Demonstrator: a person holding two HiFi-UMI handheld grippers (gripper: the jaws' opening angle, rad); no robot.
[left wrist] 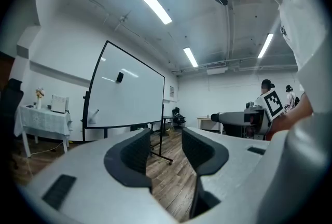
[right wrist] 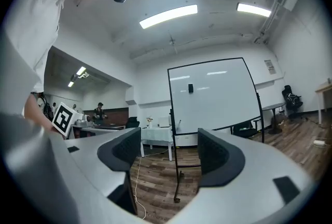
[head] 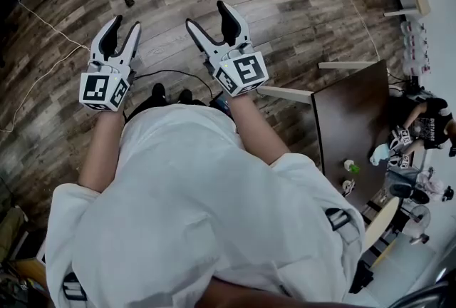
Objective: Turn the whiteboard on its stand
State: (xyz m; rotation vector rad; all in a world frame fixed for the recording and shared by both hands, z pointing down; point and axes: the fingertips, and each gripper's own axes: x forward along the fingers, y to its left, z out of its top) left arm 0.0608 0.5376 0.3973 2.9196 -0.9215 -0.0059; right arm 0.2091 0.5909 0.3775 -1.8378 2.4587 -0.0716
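Both tongs empty, L gripper (head: 125,25) half open, R gripper (head: 208,16) wide, whiteboard (right wrist: 212,96) far off; I reckon shoving one edge could roll its stand (right wrist: 176,179) away.

A: What is shown between the left claw (left wrist: 165,142) and the whiteboard (left wrist: 127,91)?
B: Open wooden floor (left wrist: 169,186); nothing is held between the parted jaws, and a clear approach is offered.
A: And ahead of the right claw (right wrist: 168,150)?
B: Bare floor is likewise seen, crossed by a cable (right wrist: 136,184). The stand (right wrist: 178,171) is met first; a cloth-covered surface (right wrist: 158,136) is set behind it. A dark surface (head: 349,121) is placed at the person's right.
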